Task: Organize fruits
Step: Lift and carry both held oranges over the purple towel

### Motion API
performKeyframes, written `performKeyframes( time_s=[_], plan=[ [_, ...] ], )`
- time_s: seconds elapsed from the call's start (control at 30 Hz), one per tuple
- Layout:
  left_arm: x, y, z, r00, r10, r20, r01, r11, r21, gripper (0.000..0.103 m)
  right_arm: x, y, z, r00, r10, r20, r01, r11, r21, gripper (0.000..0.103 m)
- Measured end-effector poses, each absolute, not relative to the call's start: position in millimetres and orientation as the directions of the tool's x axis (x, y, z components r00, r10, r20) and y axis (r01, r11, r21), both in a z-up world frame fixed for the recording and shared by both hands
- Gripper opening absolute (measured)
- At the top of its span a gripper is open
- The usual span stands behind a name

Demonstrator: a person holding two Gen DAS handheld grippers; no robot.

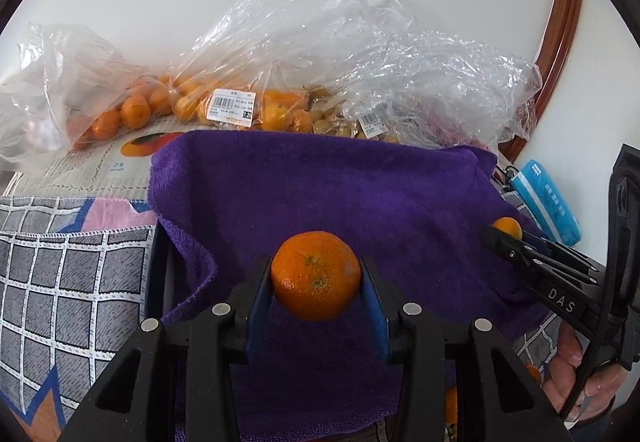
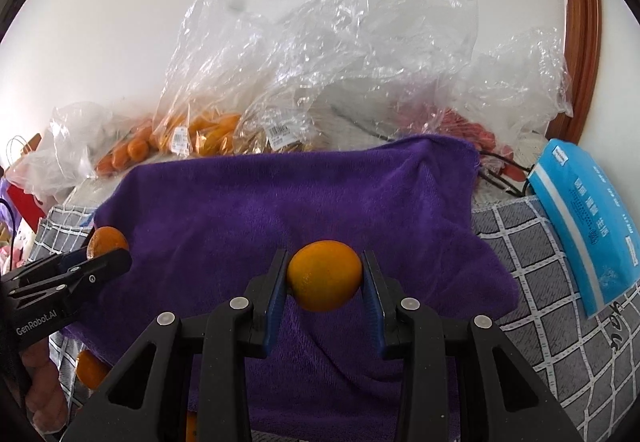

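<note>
Left gripper [image 1: 316,276] clamps a speckled mandarin [image 1: 316,274]; right gripper [image 2: 324,276] clamps a smooth orange [image 2: 324,275]. Only the right view shows the whole blue packet [image 2: 584,226]; bagged fruit [image 1: 160,106] far behind stays blurry.

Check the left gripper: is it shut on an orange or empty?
Shut on an orange: the left gripper has both blue pads pressed against the orange, held clear above the purple towel.

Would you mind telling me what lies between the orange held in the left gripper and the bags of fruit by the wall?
Only the purple towel lies between that orange and the bags of fruit; the left wrist view shows it best.
</note>
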State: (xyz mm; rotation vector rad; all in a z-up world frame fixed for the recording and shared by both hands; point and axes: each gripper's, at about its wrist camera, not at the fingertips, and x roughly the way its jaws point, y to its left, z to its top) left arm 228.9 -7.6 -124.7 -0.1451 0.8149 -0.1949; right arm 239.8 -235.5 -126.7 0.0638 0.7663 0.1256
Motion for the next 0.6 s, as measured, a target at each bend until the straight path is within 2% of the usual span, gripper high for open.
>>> performKeyframes(
  time_s=[0.6],
  plan=[
    [235.7, -4.8, -136.6, 0.625, -0.182, -0.759, 0.076, 0.982, -0.173, 0.04, 244.3, -240.4, -143.0, 0.674, 0.129, -0.727, -0.058, 0.991, 0.121, 0.035]
  ],
)
